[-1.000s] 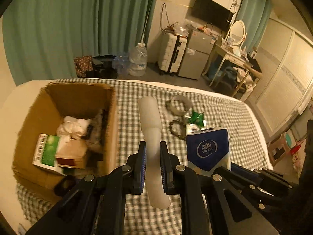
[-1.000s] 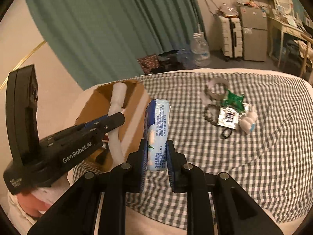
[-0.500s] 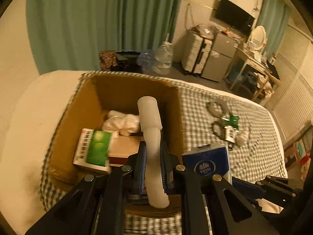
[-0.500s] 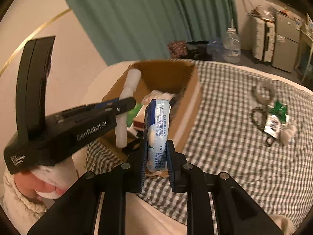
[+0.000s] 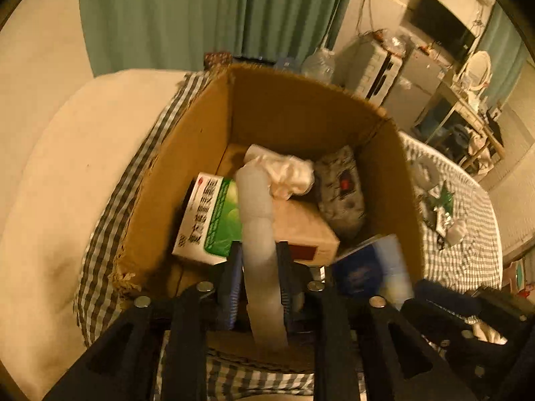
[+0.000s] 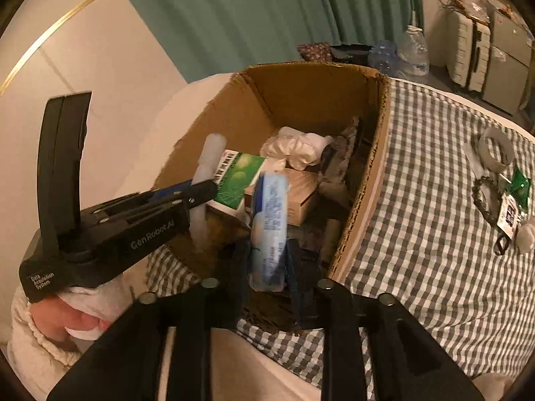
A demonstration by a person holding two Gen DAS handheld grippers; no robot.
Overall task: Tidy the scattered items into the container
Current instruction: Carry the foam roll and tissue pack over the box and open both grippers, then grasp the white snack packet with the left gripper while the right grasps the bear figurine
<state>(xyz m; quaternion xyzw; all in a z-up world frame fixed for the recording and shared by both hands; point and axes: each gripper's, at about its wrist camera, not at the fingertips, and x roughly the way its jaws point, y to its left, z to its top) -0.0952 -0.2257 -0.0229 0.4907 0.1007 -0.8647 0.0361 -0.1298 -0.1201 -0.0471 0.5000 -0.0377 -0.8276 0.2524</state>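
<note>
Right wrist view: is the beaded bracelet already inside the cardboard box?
No, the beaded bracelet lies on the checked cloth, outside the cardboard box.

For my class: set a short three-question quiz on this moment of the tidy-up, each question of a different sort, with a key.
1. True or false: the white tube between the left gripper fingers is above the cardboard box.
2. What sits between the right gripper fingers? A tissue pack; B bracelet; C tape roll.
3. Fill in: the bracelet lies on the checked ____.

Key: 1 true. 2 A, the tissue pack. 3 cloth.
</note>
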